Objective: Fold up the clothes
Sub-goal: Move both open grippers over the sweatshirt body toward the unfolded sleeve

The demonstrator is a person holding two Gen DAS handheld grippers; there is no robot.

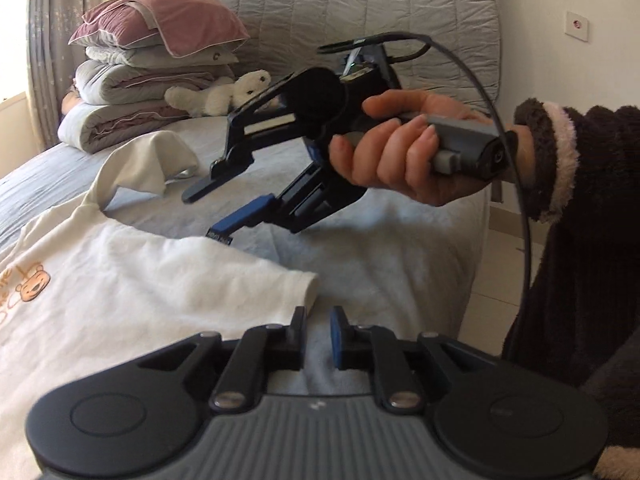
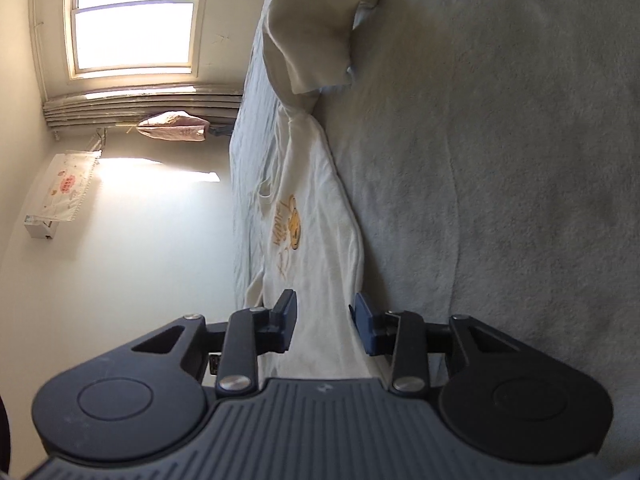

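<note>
A cream shirt point(image 1: 120, 280) with an orange bear print lies spread on the grey bed sheet point(image 1: 380, 248); one sleeve point(image 1: 152, 164) is flipped up at the far end. My left gripper point(image 1: 318, 336) hovers over the shirt's near hem corner, its jaws a small gap apart and empty. My right gripper point(image 1: 208, 216), held in a hand, hangs open above the shirt's edge. In the right wrist view, turned sideways, the right gripper point(image 2: 326, 320) is open over the shirt point(image 2: 316, 240) with nothing between its fingers.
Folded quilts and a pink pillow point(image 1: 152, 76) are stacked at the bed's head beside a white plush toy point(image 1: 224, 94). A grey quilted headboard point(image 1: 360, 20) stands behind. A window point(image 2: 132, 16) and a wall unit point(image 2: 60, 196) show in the right wrist view.
</note>
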